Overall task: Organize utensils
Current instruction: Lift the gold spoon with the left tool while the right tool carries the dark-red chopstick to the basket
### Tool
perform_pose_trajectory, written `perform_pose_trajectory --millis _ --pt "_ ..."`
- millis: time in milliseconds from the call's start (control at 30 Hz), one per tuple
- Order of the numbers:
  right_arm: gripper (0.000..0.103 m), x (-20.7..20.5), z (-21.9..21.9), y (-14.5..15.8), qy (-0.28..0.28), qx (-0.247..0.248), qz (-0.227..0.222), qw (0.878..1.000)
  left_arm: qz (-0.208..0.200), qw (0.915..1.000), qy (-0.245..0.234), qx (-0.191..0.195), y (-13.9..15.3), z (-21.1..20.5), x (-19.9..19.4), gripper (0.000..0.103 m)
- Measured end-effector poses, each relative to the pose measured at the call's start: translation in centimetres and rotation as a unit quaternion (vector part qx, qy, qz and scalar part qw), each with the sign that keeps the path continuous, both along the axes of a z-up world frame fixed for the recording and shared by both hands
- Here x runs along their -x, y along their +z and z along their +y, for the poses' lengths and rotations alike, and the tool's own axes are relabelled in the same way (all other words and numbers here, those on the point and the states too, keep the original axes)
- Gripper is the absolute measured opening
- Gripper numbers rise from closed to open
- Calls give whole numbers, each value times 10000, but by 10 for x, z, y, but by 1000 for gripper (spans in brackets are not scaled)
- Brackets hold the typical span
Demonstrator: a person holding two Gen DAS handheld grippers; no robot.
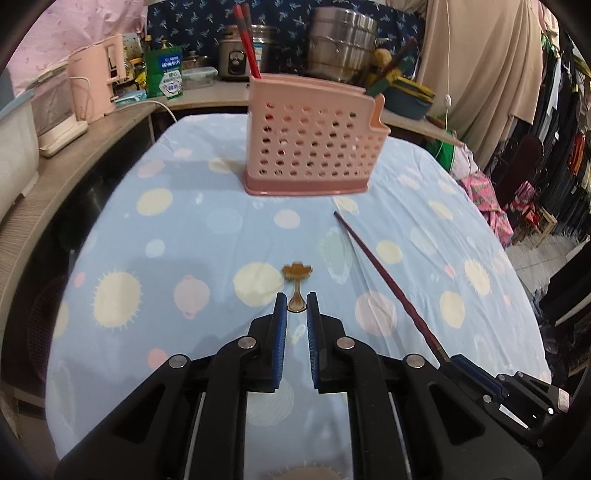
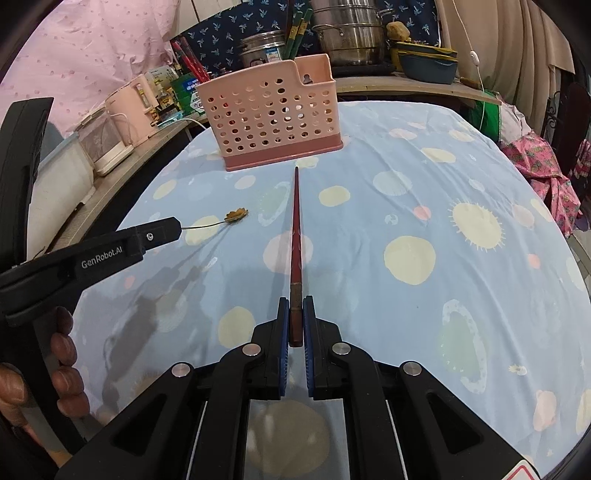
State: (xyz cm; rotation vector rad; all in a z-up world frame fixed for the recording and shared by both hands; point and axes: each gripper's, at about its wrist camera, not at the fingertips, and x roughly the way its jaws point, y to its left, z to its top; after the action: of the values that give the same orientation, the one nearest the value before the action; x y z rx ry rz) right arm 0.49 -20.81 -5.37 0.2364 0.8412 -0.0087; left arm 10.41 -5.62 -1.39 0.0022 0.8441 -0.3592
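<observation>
1. Nearest me, my right gripper [image 2: 295,321] is pinched on the thick end of a dark red chopstick [image 2: 295,236], which runs straight ahead with its tip close to the foot of the holder.
2. My left gripper [image 1: 296,306] is pressed onto the bowl of a small gold spoon [image 1: 296,284]; the flower-shaped handle end sticks out forward, and in the right view the spoon sits above the cloth, casting a shadow.
3. Both pieces look lifted off the blue spotted tablecloth [image 2: 369,229], so I judge I am mid-carry with neither one yet dropped in.
4. Further on stands the pink perforated utensil holder [image 1: 314,140], upright near the far end of the table. Red chopsticks [image 1: 246,40] already stand in its left compartment and green-handled ones [image 2: 297,33] at the notched end; that part seems done.
5. Open cloth lies between grippers and holder. The table edge falls away on the right, a shelf with a pink kettle [image 1: 98,79] crowds the left, and steel pots [image 1: 341,40] sit behind the holder.
</observation>
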Motion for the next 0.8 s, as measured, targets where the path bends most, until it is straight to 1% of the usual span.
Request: perform_pose_trajectory --millis 267,500,800 --pt "7 2 -2 33 36 -84 -365 9993 -193 9996 127 141 25 12 -4 10" --pt "7 0 -10 67 -11 -481 -713 9963 -322 9991 216 193 39 21 -8 10" --pt "7 -11 -21 106 -72 -690 -1093 9916 -536 9979 210 280 61 29 -13 10"
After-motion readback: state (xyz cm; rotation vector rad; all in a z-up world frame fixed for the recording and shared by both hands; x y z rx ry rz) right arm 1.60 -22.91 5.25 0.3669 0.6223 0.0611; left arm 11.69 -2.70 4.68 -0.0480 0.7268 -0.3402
